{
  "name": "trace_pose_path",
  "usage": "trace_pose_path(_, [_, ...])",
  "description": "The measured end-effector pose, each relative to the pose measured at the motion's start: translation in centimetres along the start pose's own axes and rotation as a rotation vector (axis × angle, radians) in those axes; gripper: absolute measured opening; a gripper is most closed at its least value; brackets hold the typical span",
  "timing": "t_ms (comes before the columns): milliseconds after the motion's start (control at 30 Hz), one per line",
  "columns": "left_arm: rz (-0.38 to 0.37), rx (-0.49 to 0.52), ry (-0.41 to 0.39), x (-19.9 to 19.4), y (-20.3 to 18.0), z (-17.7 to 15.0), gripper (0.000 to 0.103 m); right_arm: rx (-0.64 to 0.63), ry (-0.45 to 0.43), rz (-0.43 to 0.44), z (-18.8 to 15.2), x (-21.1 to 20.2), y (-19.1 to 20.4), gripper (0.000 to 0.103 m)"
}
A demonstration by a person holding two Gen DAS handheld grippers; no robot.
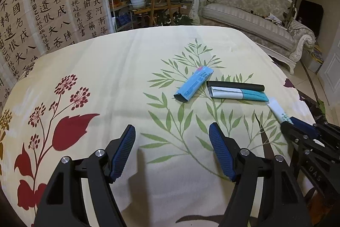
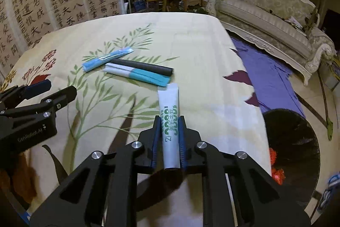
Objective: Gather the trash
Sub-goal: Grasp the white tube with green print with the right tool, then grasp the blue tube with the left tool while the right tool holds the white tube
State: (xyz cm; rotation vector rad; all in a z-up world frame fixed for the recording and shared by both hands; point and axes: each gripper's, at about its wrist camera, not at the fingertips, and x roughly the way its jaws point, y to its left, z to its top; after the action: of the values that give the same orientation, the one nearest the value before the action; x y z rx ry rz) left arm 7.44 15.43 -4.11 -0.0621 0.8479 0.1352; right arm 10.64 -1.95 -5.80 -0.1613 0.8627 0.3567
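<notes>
Bin (image 2: 293,142) only beside right tool (image 2: 169,120)

Two wrist views, shared tablecloth (image 1: 119,69)

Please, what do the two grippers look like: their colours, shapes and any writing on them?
Both the left gripper and the right gripper have black angular frames with triangular cut-outs, silver round bolts, and dark blue ribbed fingers. Small pale lettering marks the side of each body. No cables or sleeves show.

My left tool (image 1: 172,150) hangs open over the counter (image 1: 106,78); blue pkg (image 1: 194,83) ahead, right tool (image 1: 297,123) pinching white tube (image 1: 278,110).
</notes>
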Motion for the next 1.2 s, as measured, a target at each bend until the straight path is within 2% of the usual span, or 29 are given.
trace_pose_path(267, [0.008,0.03,-0.002,1.3,-0.3,1.3,0.07,0.031,0.002,-0.018,1.4,1.2,-1.5,0.016])
trace_pose_path(800, [0.004,0.08,0.031,4.6,-0.7,4.5,0.07,0.045,0.005,0.009,3.8,3.3,-2.4,0.017])
trace_pose_path(900, [-0.009,0.1,0.042,5.1,-0.9,4.7,0.063,0.046,0.005,0.009,3.8,3.3,-2.4,0.017])
trace_pose_path(967, [-0.028,0.108,0.056,5.4,-1.0,4.8,0.052,0.047,0.005,0.01,3.8,3.3,-2.4,0.017])
trace_pose_path(1200, [-0.06,0.162,0.037,4.9,-1.6,4.3,0.026,0.044,0.005,0.007,3.9,3.3,-2.4,0.018])
